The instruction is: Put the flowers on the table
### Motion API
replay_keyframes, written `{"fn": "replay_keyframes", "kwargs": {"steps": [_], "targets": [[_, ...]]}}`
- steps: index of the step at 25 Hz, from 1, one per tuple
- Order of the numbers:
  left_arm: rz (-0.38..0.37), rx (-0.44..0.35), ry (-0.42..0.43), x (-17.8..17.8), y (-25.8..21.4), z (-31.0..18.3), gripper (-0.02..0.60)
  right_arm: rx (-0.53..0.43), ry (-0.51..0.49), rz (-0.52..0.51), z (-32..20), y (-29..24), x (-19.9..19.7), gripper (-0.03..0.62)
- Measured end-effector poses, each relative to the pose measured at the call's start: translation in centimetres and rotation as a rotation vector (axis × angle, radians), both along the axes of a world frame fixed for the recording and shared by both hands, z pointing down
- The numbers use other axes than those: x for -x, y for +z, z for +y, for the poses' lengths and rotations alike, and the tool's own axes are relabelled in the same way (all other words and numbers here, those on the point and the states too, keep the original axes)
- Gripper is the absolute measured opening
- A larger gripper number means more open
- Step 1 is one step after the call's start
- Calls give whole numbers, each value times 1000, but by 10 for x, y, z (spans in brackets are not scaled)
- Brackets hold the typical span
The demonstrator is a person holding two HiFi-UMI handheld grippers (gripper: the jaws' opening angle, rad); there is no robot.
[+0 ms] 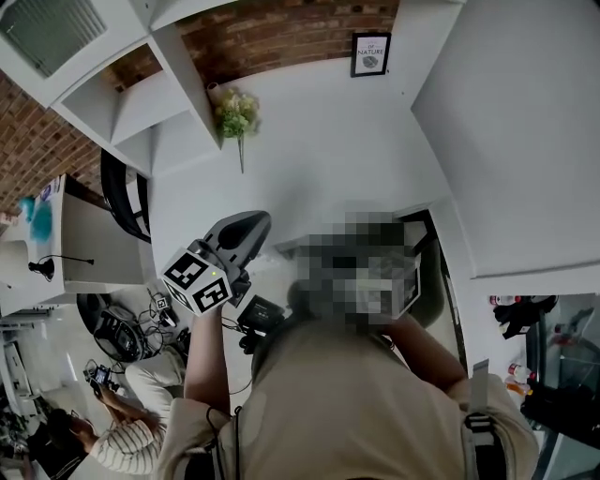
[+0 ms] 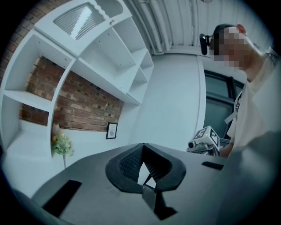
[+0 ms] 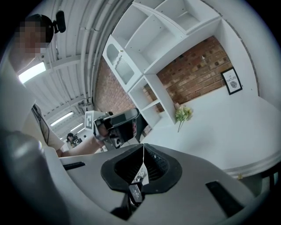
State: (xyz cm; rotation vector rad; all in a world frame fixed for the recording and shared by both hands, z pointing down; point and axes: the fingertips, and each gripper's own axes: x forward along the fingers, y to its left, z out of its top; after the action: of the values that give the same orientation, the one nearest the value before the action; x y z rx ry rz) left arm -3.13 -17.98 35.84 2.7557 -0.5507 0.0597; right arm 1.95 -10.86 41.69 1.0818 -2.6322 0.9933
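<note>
Both the left gripper (image 2: 143,147) and the right gripper (image 3: 143,149) hang closed and empty near the person, probably because the flowers (image 1: 234,112) already lie on the table (image 1: 337,150), at its far side.

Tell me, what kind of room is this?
Probably a pretend living room inside a workshop: white shelves against a brick wall, a framed picture, flowers on a white table, with cables piled nearby.

Red brick wall (image 1: 272,42), white open shelving (image 1: 141,103), small framed picture (image 1: 370,53), strip lights (image 3: 33,71) on ribbed ceiling (image 3: 74,81).
</note>
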Motion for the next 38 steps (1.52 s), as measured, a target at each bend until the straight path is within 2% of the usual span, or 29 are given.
{"fn": "replay_keyframes", "kwargs": {"steps": [7,11,17,21,27,34,38], "targets": [[-20,-6,-13,-11,-5,21,9,47,-123,39,30,9,2,23],[-23,1,-16,-10,-4,36,9,43,-147,57,43,9,4,22],[-11,-62,-11,-7,-13,67,9,25,-175,63,67,7,7,21],[-18,-59,-25,-5,-15,86,9,21,-207,62,86,8,14,22],[-70,-104,-18,3,-16,127,9,-5,-260,61,110,1,28,21],[-80,-87,-80,16,-14,165,10,1,-314,53,146,4,40,21],[-117,-88,-106,22,-11,194,11,1,-376,47,167,11,55,21]]}}
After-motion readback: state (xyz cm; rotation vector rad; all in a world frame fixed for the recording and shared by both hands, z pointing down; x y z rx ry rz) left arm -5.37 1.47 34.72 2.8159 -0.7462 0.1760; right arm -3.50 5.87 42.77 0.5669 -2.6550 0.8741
